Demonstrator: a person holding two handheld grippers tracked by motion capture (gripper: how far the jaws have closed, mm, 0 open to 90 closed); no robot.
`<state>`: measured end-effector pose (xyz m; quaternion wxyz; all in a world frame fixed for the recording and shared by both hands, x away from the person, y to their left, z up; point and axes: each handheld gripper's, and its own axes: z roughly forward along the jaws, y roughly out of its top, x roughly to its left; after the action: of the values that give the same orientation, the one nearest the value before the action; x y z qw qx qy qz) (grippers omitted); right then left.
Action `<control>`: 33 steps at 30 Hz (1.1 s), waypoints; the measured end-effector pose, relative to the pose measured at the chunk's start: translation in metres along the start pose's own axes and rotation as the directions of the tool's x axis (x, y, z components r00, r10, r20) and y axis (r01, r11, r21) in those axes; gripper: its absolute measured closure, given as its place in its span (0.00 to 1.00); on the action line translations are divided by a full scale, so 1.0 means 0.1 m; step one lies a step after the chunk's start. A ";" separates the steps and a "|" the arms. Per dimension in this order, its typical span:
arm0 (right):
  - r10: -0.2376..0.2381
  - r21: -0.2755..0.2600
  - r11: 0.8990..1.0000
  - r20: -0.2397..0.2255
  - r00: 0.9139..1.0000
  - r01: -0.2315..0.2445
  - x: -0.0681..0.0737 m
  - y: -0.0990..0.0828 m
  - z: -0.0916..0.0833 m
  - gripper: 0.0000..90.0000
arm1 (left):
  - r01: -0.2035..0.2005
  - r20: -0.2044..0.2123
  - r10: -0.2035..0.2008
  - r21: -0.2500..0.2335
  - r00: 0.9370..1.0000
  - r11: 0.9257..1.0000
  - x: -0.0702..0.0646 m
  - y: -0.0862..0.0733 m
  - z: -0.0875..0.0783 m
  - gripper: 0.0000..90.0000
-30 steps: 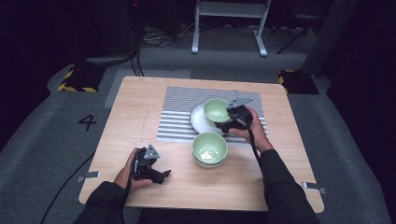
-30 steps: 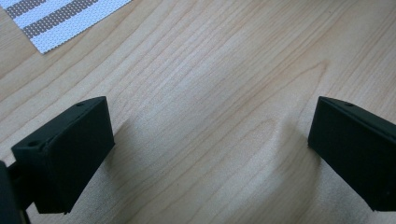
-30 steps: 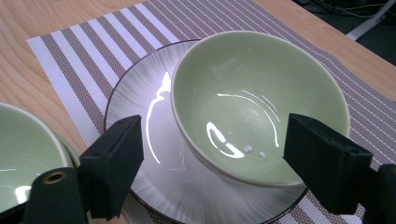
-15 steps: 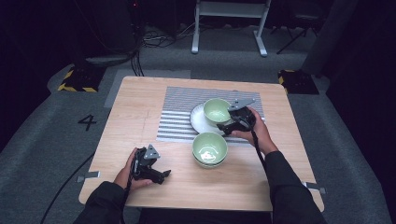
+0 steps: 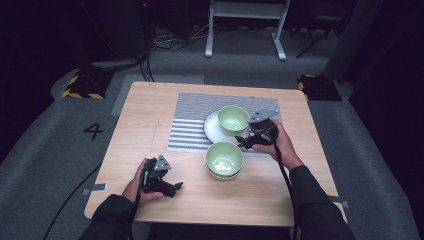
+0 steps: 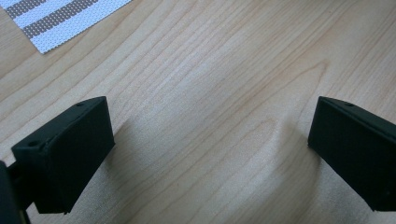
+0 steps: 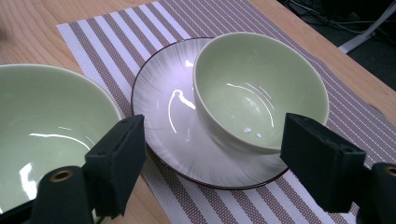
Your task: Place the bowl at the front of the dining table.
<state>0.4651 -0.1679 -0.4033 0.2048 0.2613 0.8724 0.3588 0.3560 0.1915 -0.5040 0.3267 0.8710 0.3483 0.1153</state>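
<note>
Backed the right gripper (image 5: 246, 142) a short way off the green bowl (image 5: 233, 119) within the last second, toward the near right part of the striped placemat (image 5: 192, 125), with a slight lift along the way. Left the bowl upright on the white plate (image 5: 212, 131), on the placemat's right half and nearer its far edge than its near one, sitting off-centre on the plate toward the side away from the placemat's middle. Holds those jaws released and spread wide in the right gripper view, framing the bowl from the near side without touching it, with nothing between the pads. Reads as a placement just finished: bowl delivered to the plate, grip let go, hand clearing away so as not to nudge the rim. Kept the left gripper (image 5: 175, 188) where it was a second ago, well off the placemat's near left corner over bare wood of the table (image 5: 145, 115), likewise released, jaws wide apart above the grain and gripping nothing. Moved nothing else: same stacked pair of green bowls (image 5: 224, 159) just past the placemat's near edge, below the plate, close beside the withdrawing right gripper. Probably puts that stack next in line, since it sits nearest the freed hand. Calls for care there: little room between stack, plate and jaws, so easy to clip the plate's rim or tip the upper bowl while turning toward it.
</note>
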 end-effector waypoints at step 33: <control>-0.064 -0.017 0.998 0.024 0.998 0.065 0.22 -0.25 -0.37 0.24 | 0.000 0.000 0.000 0.000 1.000 1.000 0.00 0.00 0.00 0.00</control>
<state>0.4199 -0.1886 -0.4008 0.2289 0.2355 0.8747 0.3565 0.3560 0.1915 -0.5040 0.3267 0.8711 0.3483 0.1150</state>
